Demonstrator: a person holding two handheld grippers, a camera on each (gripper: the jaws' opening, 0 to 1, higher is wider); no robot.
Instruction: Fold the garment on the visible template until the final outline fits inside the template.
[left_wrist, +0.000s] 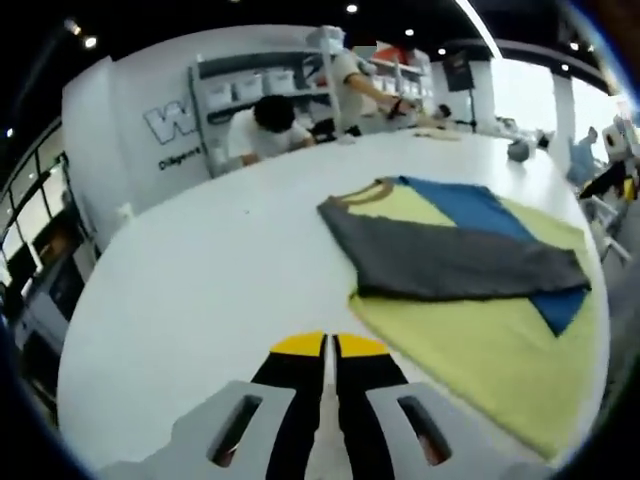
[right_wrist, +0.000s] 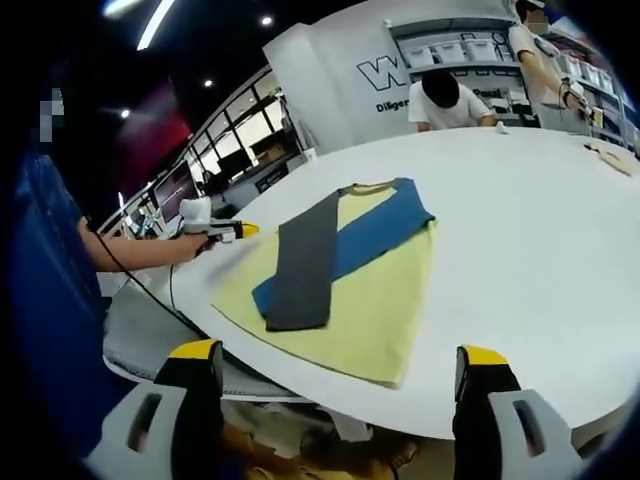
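A yellow-green template mat (left_wrist: 490, 345) lies flat on the white round table (left_wrist: 220, 270). On it rests the garment, folded into a long grey band (left_wrist: 450, 262) that crosses a blue part (left_wrist: 470, 205), with a tan collar (left_wrist: 365, 192) at the far end. My left gripper (left_wrist: 325, 346) is shut and holds nothing, hovering over bare table short of the mat's near corner. The right gripper view has the same grey band (right_wrist: 300, 262), blue part (right_wrist: 375, 232) and mat (right_wrist: 370, 310). My right gripper (right_wrist: 340, 356) is open, off the table's edge. The left gripper (right_wrist: 228, 231) hangs by the mat's left side.
Two people work at the table's far side (left_wrist: 268, 125), in front of grey shelves (left_wrist: 255, 80). Small items lie near the far edge (left_wrist: 518, 150). The table's near rim (right_wrist: 300, 385) runs just ahead of my right jaws. A person's blue sleeve (right_wrist: 50, 300) is at left.
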